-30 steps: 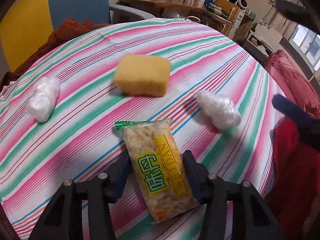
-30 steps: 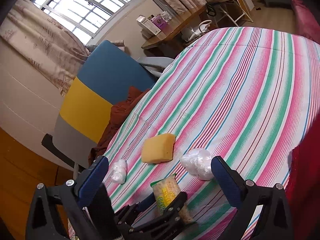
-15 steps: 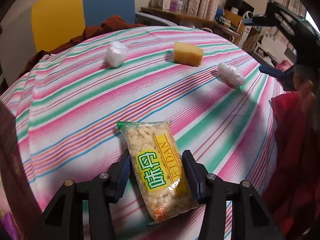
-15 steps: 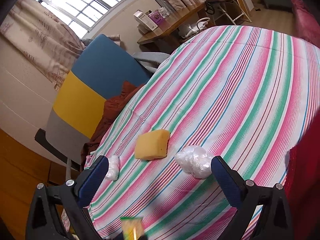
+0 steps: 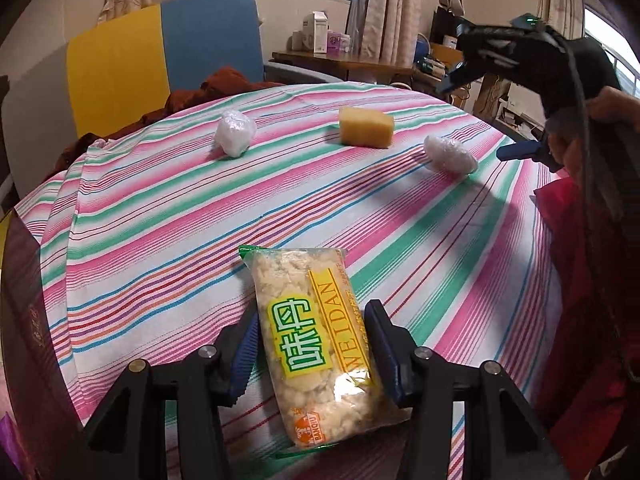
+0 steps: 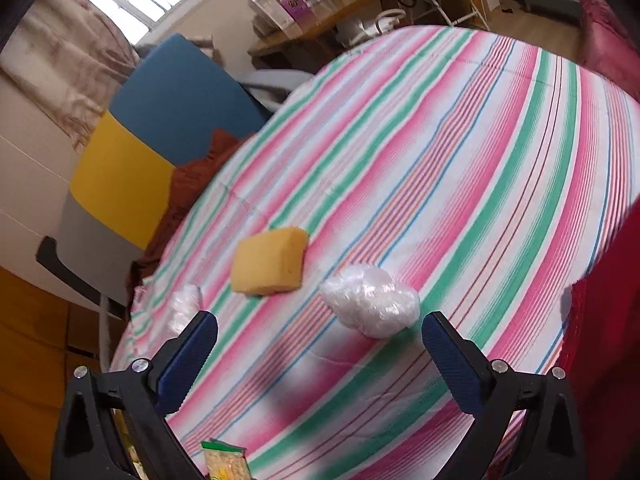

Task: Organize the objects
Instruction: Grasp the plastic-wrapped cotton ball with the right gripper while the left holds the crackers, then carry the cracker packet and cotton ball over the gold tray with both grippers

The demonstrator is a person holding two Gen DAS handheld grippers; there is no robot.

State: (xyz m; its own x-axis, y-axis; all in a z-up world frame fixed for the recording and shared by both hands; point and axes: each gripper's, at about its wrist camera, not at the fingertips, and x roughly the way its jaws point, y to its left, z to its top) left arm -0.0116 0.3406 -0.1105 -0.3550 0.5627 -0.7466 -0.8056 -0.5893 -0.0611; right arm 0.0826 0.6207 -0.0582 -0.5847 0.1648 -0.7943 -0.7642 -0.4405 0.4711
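Observation:
My left gripper (image 5: 312, 348) is shut on a clear snack packet (image 5: 316, 344) with a yellow-green label, held over the near edge of the striped table (image 5: 168, 216). A yellow sponge (image 5: 366, 127) lies at the far side, with one white plastic-wrapped ball (image 5: 235, 132) to its left and another (image 5: 450, 155) to its right. My right gripper (image 6: 320, 344) is open and empty, hovering just short of the right-hand wrapped ball (image 6: 370, 300); the sponge (image 6: 270, 261) lies beyond. The right gripper also shows in the left wrist view (image 5: 484, 116).
A blue and yellow chair (image 5: 160, 48) with brown cloth on it stands behind the table. A wooden desk (image 5: 344, 60) with boxes is further back. Red fabric (image 5: 592, 320) hangs at the table's right edge.
My left gripper has pulled back toward the table's near edge with the packet. My right gripper has moved closer to the right-hand wrapped ball.

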